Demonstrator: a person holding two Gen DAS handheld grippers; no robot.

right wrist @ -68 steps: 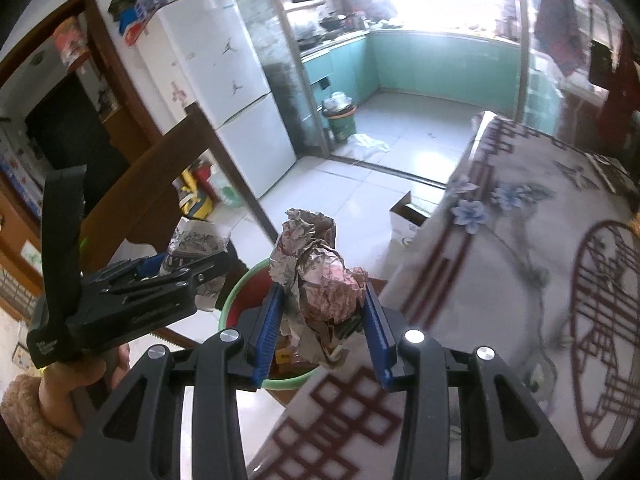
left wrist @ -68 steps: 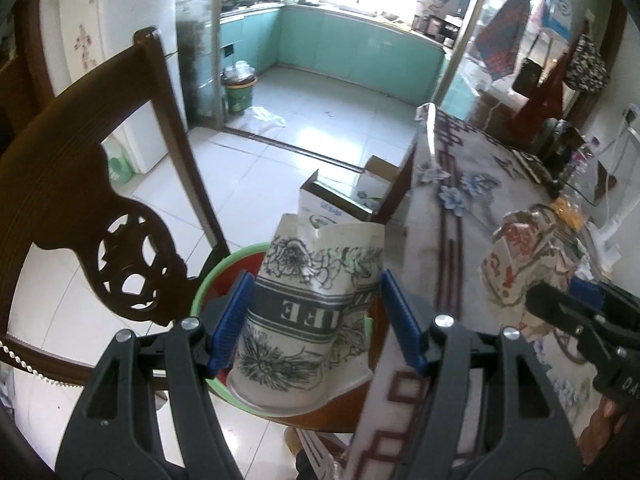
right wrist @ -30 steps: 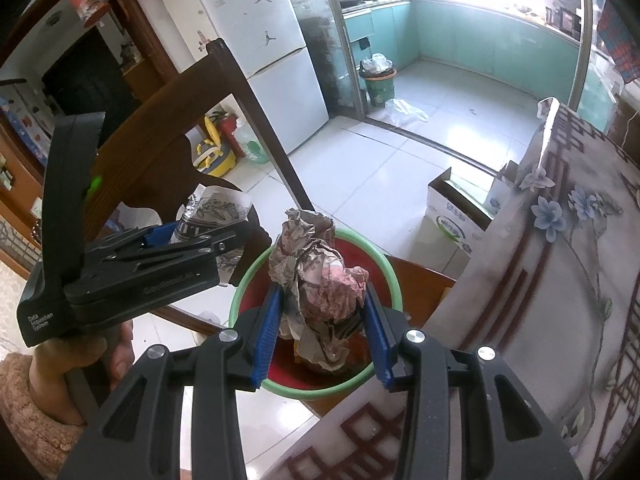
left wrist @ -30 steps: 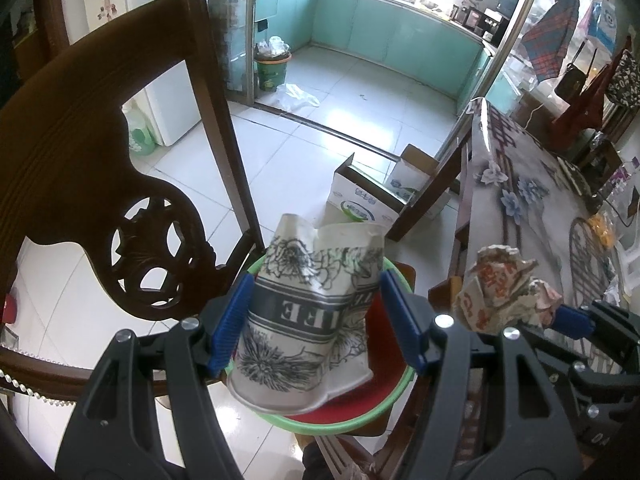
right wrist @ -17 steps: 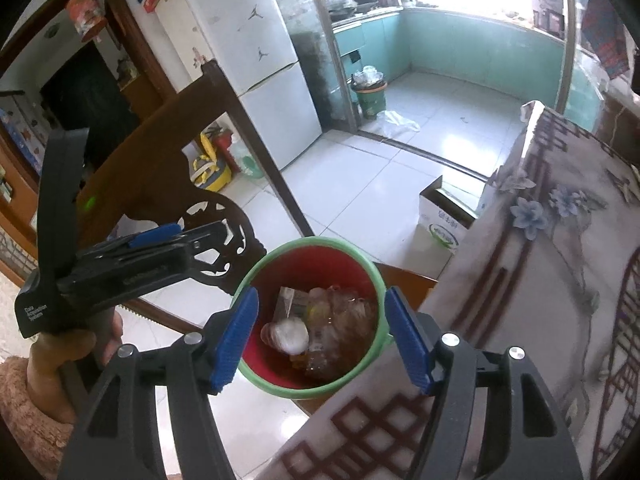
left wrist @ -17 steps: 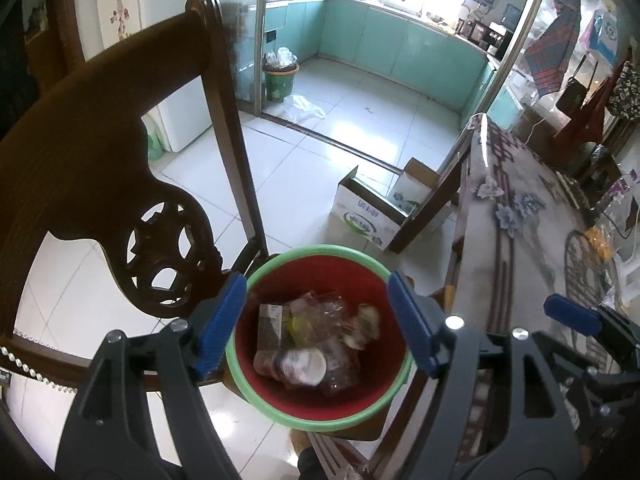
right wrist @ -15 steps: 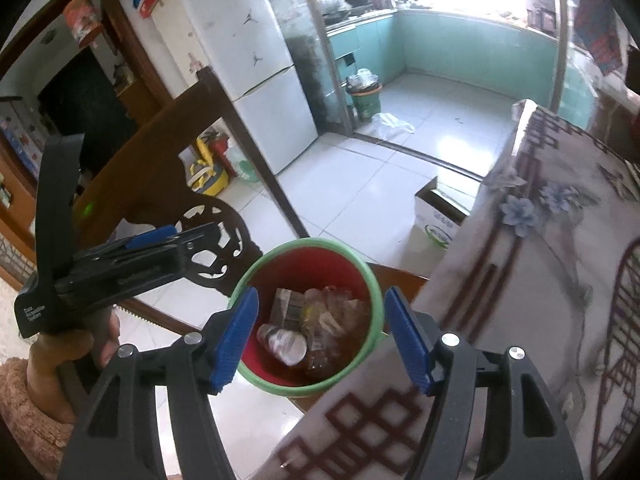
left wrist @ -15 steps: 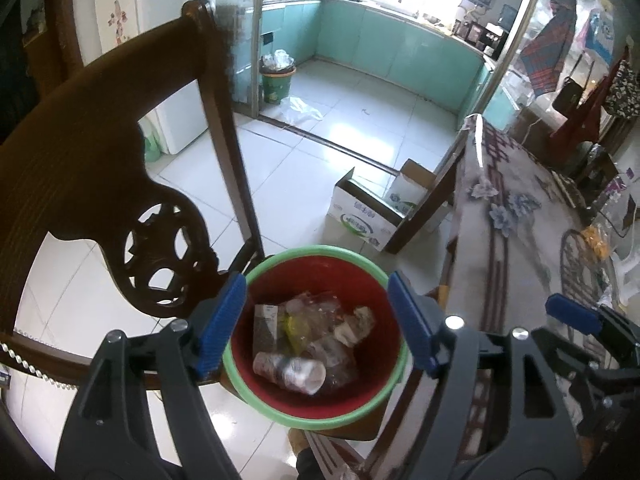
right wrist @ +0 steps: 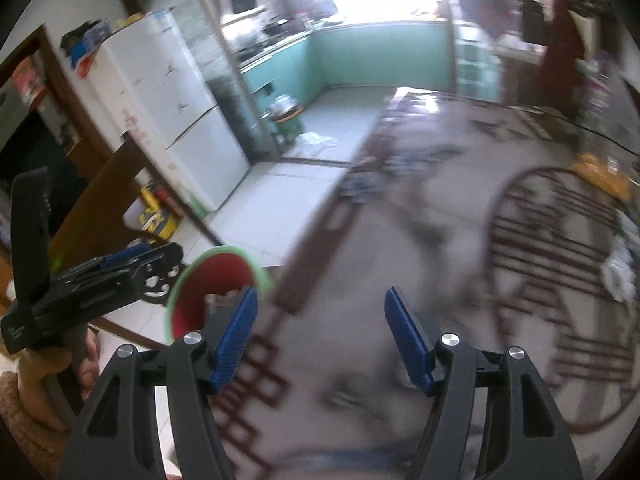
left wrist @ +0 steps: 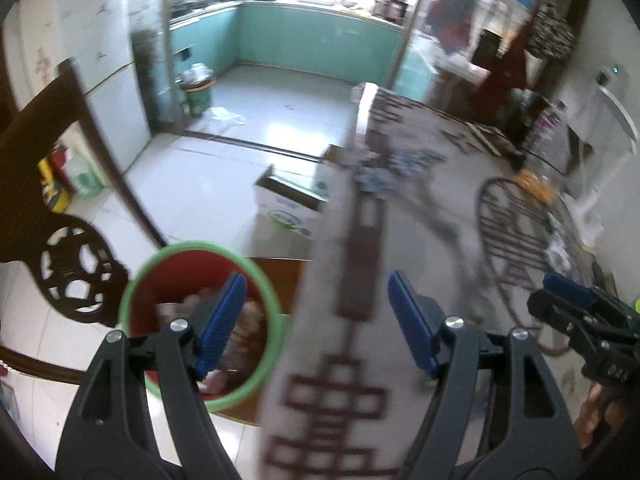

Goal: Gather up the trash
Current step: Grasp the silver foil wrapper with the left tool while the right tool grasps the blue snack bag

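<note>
A red trash bin with a green rim [left wrist: 160,256] stands on a chair seat beside the table, with crumpled trash [left wrist: 248,320] inside. It also shows in the right wrist view [right wrist: 216,276]. My left gripper [left wrist: 316,320] is open and empty, over the table's edge just right of the bin. My right gripper [right wrist: 320,332] is open and empty over the patterned tablecloth [right wrist: 440,240]. The left gripper's body [right wrist: 100,276] shows at the left of the right wrist view. Both views are blurred.
A carved wooden chair back [left wrist: 52,184] rises left of the bin. A cardboard box [left wrist: 288,208] sits on the tiled floor. A white fridge [right wrist: 168,120] stands at the left. Clutter [left wrist: 560,216] lies at the table's far right.
Both grippers let go of their trash, the paper cup and the crumpled paper, into the bin. Both have since swung right, from over the bin to over the table.
</note>
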